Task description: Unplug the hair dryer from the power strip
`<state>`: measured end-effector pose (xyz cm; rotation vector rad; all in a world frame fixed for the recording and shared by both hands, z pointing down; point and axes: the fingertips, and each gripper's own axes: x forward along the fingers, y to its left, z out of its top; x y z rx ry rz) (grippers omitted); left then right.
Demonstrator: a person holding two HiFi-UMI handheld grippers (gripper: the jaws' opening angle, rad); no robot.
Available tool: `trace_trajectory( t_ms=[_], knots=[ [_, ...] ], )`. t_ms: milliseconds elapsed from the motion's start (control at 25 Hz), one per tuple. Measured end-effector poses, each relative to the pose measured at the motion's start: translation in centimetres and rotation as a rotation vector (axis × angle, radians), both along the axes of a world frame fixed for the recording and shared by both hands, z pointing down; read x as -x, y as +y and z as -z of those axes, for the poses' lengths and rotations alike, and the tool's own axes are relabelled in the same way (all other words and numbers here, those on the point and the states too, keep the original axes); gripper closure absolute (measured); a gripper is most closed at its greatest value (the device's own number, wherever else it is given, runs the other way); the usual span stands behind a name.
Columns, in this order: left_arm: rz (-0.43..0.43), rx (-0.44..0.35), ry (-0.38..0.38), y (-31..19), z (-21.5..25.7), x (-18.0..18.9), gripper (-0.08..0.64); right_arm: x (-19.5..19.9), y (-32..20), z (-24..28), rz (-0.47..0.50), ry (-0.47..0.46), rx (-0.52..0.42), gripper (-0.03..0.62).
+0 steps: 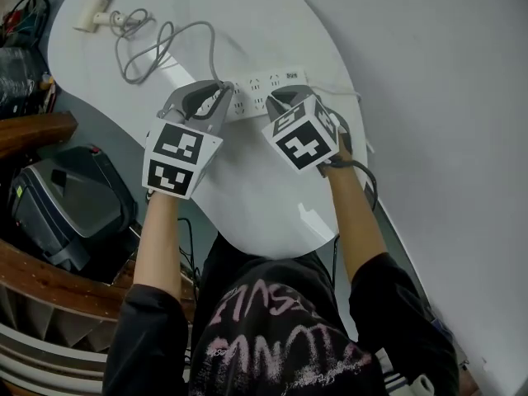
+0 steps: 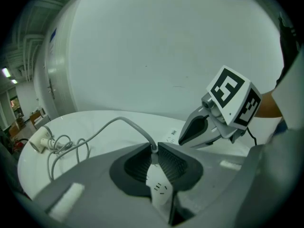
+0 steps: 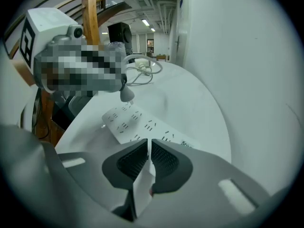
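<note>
White power strip point(image 1: 260, 85): our right hand-held gripper point(image 3: 148, 145) seems pinched on its end; our left hand-held gripper point(image 1: 221, 91), clamped on its plug point(image 2: 153, 156), should pull straight out.

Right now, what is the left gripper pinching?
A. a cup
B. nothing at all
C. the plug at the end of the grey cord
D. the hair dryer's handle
C: in the left gripper view the grey cord runs straight into the left gripper, whose jaws are closed on the plug, while the hair dryer lies far off on the table.
</note>
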<state>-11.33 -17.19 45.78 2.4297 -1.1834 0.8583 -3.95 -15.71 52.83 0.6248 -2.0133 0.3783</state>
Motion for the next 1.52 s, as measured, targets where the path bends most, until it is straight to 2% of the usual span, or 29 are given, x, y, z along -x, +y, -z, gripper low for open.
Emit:
trace_trajectory(
  t_ms=[120, 280, 520, 720, 1200, 1520],
  knots=[
    [0.028, -0.002, 0.024, 0.1, 0.1, 0.3, 0.512, 0.1, 0.3, 0.9, -0.025, -0.06, 0.0, 0.535],
    [0.047, -0.01, 0.031, 0.5, 0.2, 0.2, 0.511, -0.2, 0.7, 1.6, -0.08, -0.118, -0.025, 0.566],
    [0.07, -0.02, 0.04, 0.9, 0.2, 0.2, 0.511, -0.6, 0.4, 3.3, -0.149, -0.204, -0.111, 0.566],
    [0.087, -0.02, 0.055, 1.4, 0.4, 0.0, 0.511, -0.8, 0.5, 4.1, -0.158, -0.21, -0.176, 0.566],
    [0.164, -0.122, 0.112, 2.5, 3.2, 0.7, 0.509, -0.7, 1.2, 7.7, -0.156, -0.28, -0.319, 0.568],
    [0.212, -0.19, 0.137, 3.0, 5.4, 1.0, 0.509, -0.9, 1.5, 10.3, -0.169, -0.319, -0.372, 0.569]
  ],
)
